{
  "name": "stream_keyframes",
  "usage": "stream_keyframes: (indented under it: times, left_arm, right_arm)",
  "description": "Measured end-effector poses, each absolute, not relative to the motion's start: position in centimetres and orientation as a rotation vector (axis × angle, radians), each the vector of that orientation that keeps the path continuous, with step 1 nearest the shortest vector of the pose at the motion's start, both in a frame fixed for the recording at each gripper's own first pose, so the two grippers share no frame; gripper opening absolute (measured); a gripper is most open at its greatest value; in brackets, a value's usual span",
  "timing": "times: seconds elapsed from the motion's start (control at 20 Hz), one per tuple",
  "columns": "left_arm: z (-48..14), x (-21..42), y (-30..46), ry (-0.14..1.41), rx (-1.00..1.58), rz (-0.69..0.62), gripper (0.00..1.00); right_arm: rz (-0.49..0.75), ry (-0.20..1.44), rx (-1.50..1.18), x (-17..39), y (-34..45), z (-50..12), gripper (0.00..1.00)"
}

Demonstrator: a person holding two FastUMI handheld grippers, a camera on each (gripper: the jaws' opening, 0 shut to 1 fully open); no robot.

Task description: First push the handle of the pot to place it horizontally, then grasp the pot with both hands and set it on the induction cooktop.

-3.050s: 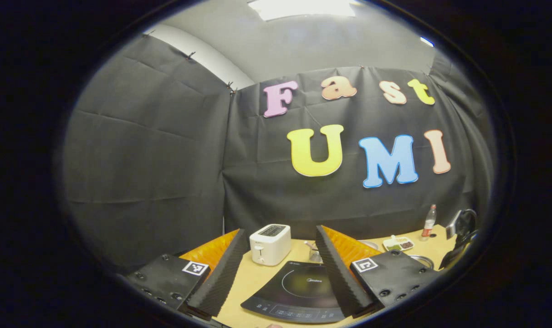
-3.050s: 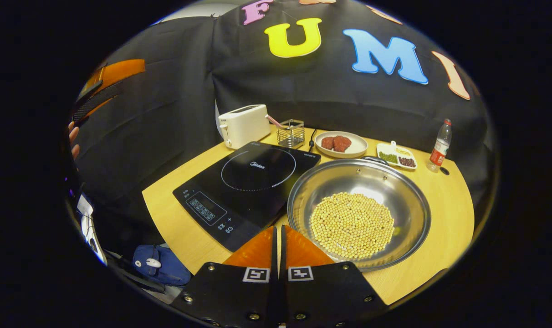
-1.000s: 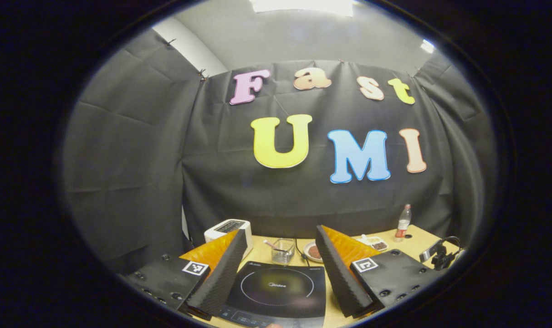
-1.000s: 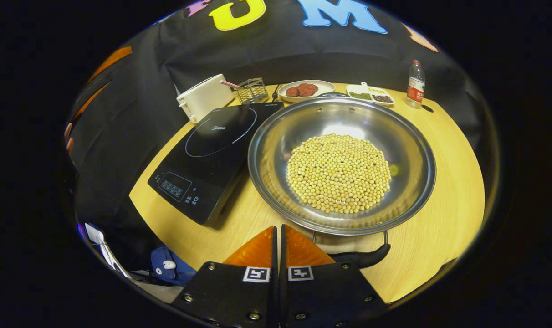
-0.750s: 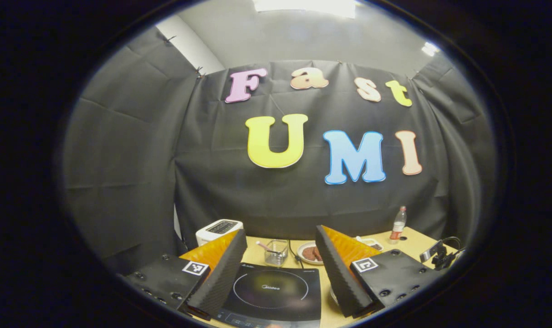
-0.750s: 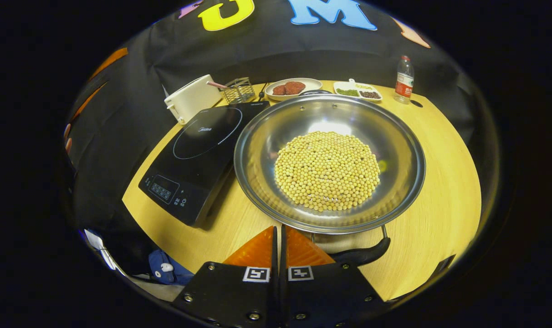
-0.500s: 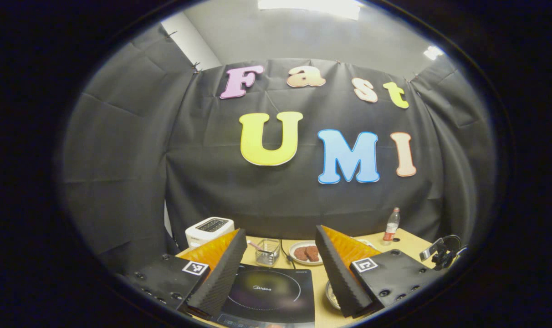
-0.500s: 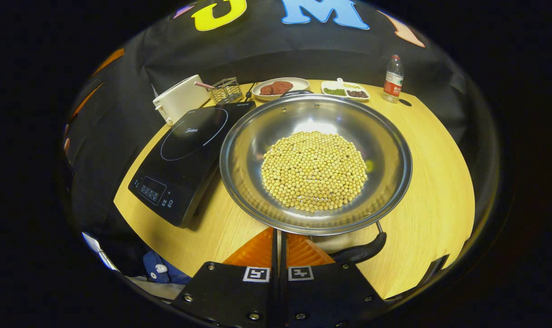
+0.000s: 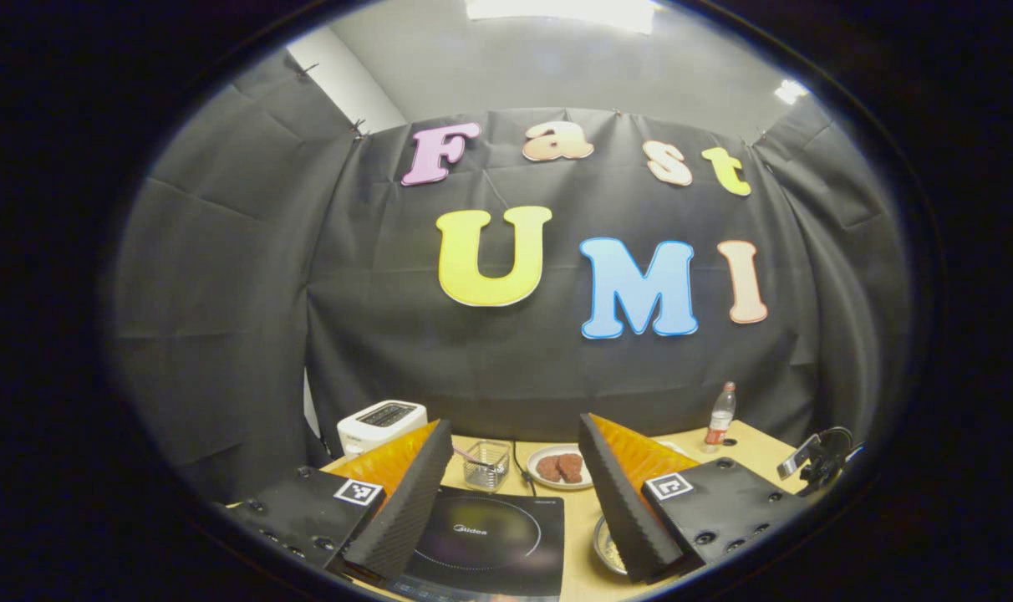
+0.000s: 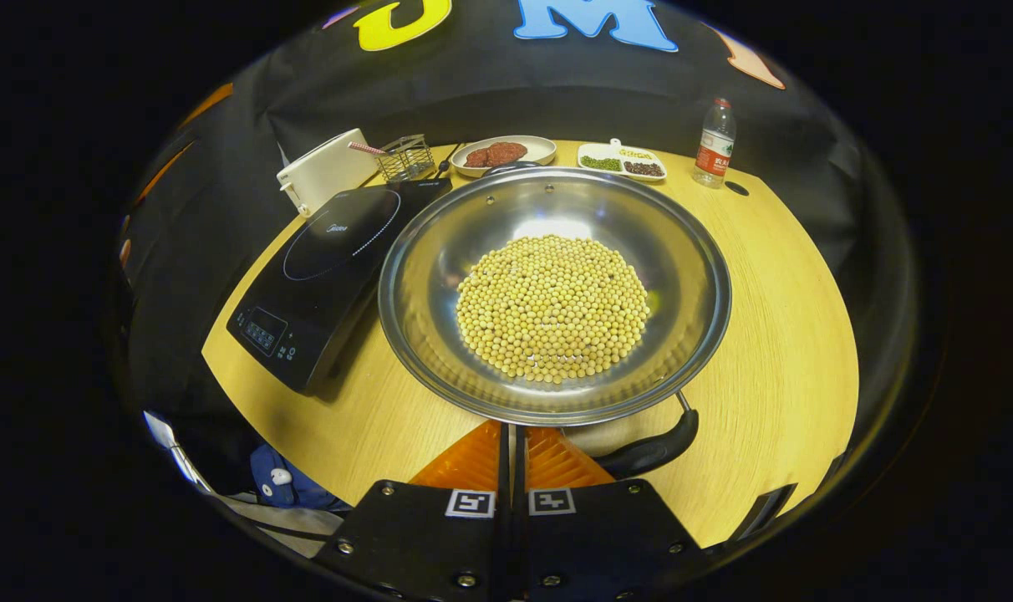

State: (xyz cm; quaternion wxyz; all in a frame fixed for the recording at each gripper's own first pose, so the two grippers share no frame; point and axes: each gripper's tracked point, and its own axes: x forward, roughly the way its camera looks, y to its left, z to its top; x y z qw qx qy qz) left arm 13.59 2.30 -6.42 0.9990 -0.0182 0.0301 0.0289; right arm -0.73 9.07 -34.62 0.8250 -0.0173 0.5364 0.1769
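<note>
A wide steel pot (image 10: 440,334) holding yellow beans sits on the wooden table, touching the right side of the black induction cooktop (image 10: 331,251). Its black near handle (image 10: 650,451) slants up to the right below the rim. My right gripper (image 10: 513,428) is shut with nothing between its fingers, and its tips sit at the pot's near rim, just left of that handle. A second handle (image 10: 511,166) shows at the far rim. My left gripper (image 9: 513,425) hangs open above the cooktop (image 9: 481,543), with an edge of the pot (image 9: 607,548) by its right finger.
Along the back stand a white toaster (image 10: 327,171), a wire basket (image 10: 406,157), a plate of meat (image 10: 498,152), a divided dish (image 10: 623,160) and a bottle (image 10: 713,144). A blue bag (image 10: 285,485) lies on the floor left of the table edge.
My right gripper has closed in on the pot's near rim and stayed shut. The near handle's right end has swung upward in view. The left gripper view has drifted right, still open.
</note>
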Motion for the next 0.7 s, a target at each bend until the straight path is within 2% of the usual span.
stream_keyframes:
  times: [0.7]
  left_arm:
    - [-5.3, 14.0, -3.1, 0.050, -0.020, 0.115, 0.98]
  right_arm:
    - [0.448, 1.193, -0.158, 1.2, 2.4, -35.8, 0.01]
